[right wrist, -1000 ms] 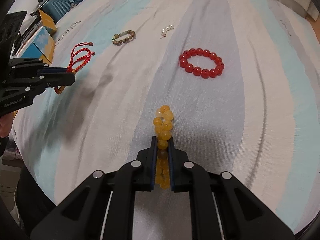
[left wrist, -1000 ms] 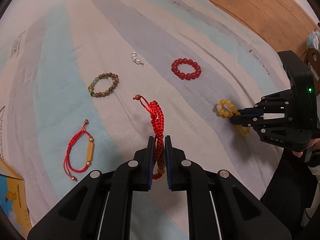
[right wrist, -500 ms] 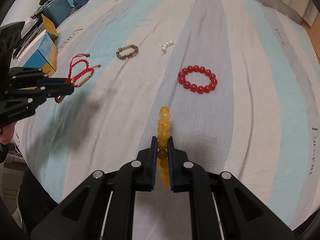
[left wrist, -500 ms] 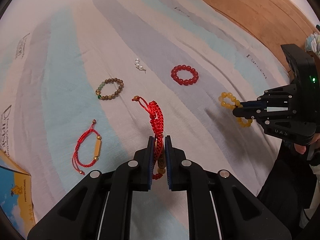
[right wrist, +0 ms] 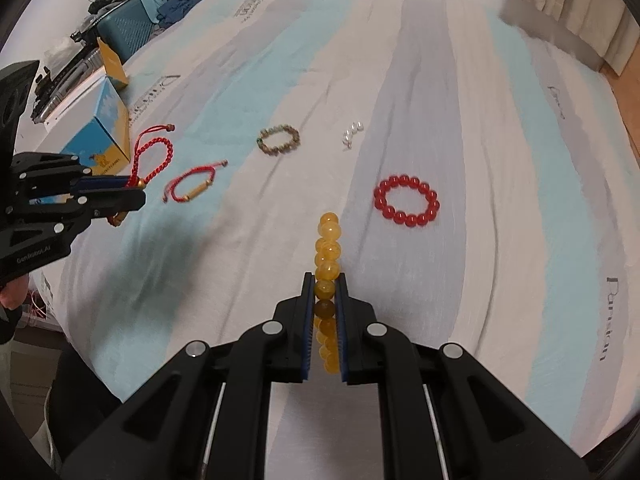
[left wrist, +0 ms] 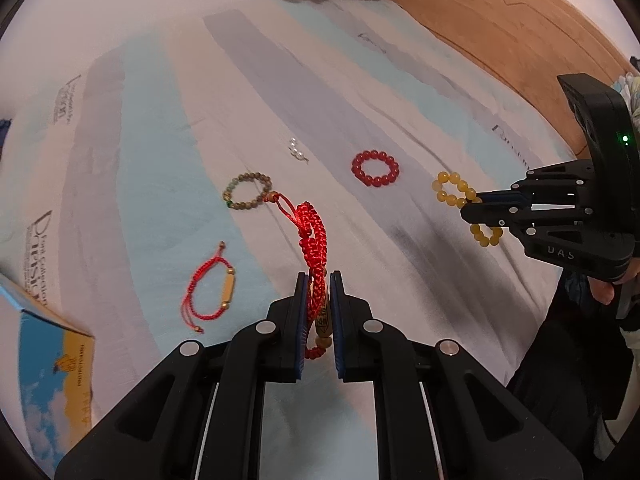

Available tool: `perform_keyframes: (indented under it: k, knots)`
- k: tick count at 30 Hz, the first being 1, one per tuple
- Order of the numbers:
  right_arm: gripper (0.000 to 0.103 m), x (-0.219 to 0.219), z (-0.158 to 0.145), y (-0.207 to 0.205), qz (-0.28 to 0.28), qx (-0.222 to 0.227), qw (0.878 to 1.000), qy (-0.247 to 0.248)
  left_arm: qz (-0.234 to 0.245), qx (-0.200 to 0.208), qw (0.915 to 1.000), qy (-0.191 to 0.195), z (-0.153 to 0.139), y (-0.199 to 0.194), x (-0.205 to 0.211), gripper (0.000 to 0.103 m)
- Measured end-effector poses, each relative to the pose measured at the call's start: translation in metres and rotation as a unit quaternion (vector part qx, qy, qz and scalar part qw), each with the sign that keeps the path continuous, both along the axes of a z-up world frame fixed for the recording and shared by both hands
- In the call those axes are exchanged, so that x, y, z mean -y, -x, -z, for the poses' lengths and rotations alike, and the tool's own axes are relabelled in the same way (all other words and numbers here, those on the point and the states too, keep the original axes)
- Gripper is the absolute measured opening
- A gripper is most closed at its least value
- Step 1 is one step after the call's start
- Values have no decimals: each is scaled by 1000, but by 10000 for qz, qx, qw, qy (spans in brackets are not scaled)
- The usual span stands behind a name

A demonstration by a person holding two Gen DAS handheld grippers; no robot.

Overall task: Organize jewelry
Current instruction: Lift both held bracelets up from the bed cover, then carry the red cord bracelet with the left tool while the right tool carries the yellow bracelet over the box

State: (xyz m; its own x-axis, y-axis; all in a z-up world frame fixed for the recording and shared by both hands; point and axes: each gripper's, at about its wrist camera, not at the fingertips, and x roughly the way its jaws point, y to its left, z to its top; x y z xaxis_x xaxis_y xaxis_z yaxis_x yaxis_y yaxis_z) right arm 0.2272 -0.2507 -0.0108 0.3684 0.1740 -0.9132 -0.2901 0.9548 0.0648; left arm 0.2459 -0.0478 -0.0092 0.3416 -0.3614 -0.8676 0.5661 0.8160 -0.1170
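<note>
Jaws of both grippers pinched bracelets clear of the bed [left wrist: 160,128]: left gripper [left wrist: 318,280] the red braided bracelet [left wrist: 314,232], right gripper [right wrist: 324,280] the yellow bead bracelet [right wrist: 329,248], apparently for sorting.

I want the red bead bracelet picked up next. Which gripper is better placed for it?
Right, probably: the red bead bracelet lies nearer the right gripper than the left gripper. Both are full, though: yellow bead bracelet, red braided bracelet.

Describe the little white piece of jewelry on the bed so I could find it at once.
Start at the striped bedspread and find the red bead bracelet lying flat on it. Just beyond that, between it and the brown bead bracelet, lies a short pearl cluster. It is the only white piece, and no closed ring.
</note>
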Motion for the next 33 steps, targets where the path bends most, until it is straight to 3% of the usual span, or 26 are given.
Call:
perform_keyframes:
  k: [17,33]
  knots:
    - [9,-55,-54,-7,-225,296,9993,39,-741,154,9970,-153,-47,3,-52,10]
    - [9,-132,-88,-15,-754,526,9957,-77,-1594,261,9857,-483,-73,10,-127,10]
